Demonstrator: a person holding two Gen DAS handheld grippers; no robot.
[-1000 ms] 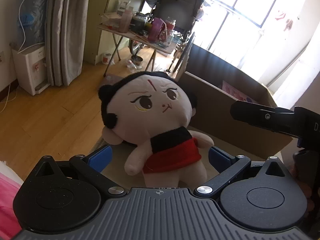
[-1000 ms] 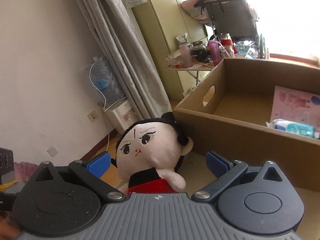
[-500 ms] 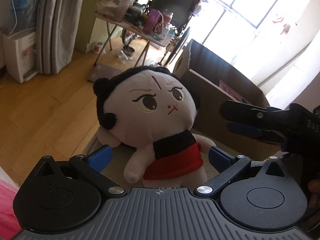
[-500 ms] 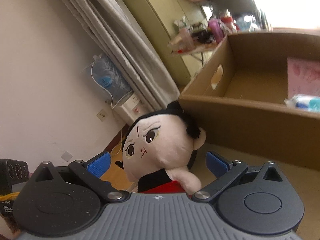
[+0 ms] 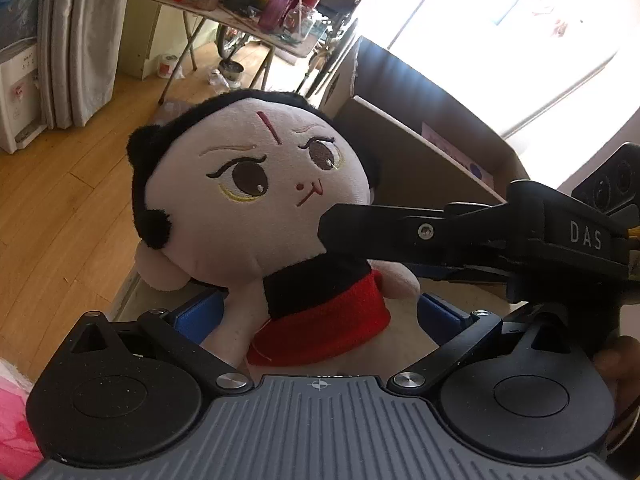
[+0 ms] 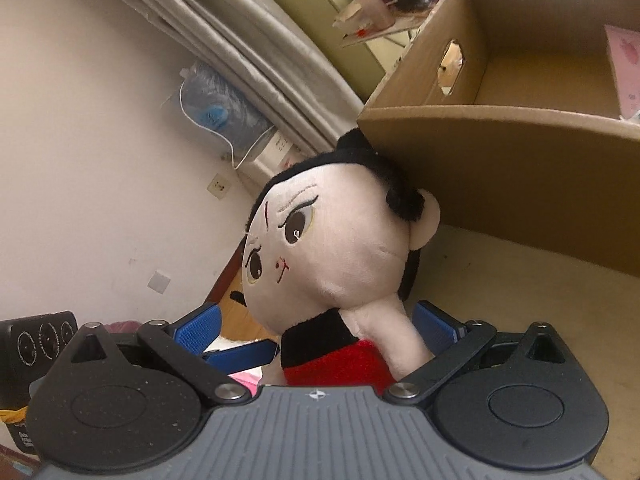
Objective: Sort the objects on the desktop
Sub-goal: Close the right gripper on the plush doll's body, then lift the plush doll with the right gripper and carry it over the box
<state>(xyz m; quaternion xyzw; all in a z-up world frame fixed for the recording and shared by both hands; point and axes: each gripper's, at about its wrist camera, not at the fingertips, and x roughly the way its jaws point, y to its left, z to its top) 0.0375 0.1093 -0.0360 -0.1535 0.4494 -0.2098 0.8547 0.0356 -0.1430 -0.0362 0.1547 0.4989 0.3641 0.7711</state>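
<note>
A plush doll (image 5: 248,200) with black hair, a pale face and a red-and-black outfit stands upright at the table edge, in front of a cardboard box (image 5: 404,156). My left gripper (image 5: 320,312) is open, its blue pads on either side of the doll's torso. From the right, one of the right gripper's black fingers (image 5: 384,232) crosses under the doll's chin. In the right wrist view the doll (image 6: 332,248) fills the middle and my right gripper (image 6: 318,324) is open around its body. A blue left finger (image 6: 240,354) shows behind the doll.
The open cardboard box (image 6: 500,152) lies close behind the doll and has a pink booklet (image 6: 624,64) inside. Beige tabletop (image 6: 520,280) runs along the box. Beyond are wooden floor (image 5: 60,200), a cluttered folding table (image 5: 240,4) and curtains (image 5: 80,40).
Both grippers have come closer to the doll, which now looms larger. The right gripper's finger has slid left, up to the doll's chin. Neither jaw's width has altered.
</note>
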